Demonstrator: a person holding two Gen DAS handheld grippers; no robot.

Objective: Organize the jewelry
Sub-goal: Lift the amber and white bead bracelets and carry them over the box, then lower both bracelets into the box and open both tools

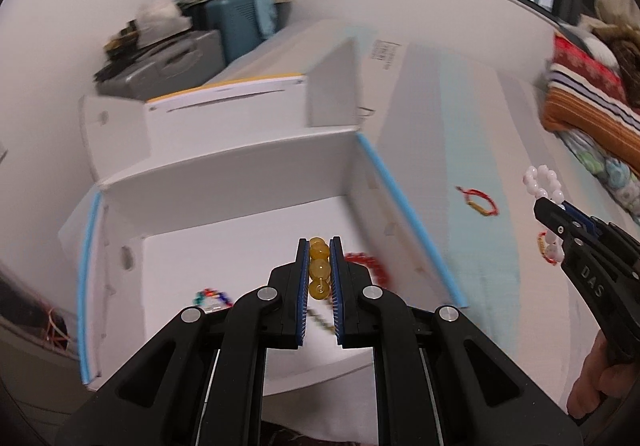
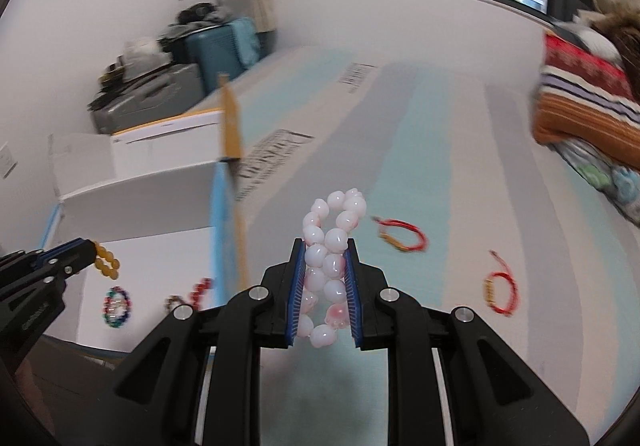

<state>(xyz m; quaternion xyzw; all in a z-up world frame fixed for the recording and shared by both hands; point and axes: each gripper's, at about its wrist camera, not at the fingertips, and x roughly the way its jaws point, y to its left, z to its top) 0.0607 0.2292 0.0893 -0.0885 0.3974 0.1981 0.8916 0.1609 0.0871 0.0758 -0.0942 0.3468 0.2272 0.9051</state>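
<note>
My left gripper (image 1: 319,246) is shut on a yellow bead bracelet (image 1: 319,272) and holds it over the open white box (image 1: 256,182). It also shows in the right wrist view (image 2: 90,248) with the yellow bracelet (image 2: 107,266). My right gripper (image 2: 325,246) is shut on a pink-white bead bracelet (image 2: 330,242), held above the striped bed surface (image 2: 440,166). In the left wrist view the right gripper (image 1: 554,214) holds the pink-white bracelet (image 1: 542,182). A red bead bracelet (image 1: 370,264) and a multicoloured bracelet (image 2: 117,307) lie inside the box.
Two red cord bracelets (image 2: 402,234) (image 2: 500,288) lie on the bed right of the box. A second white box (image 1: 228,102) stands behind the open one. Folded blankets (image 2: 584,102) lie at the right. Suitcases (image 1: 236,22) stand by the wall.
</note>
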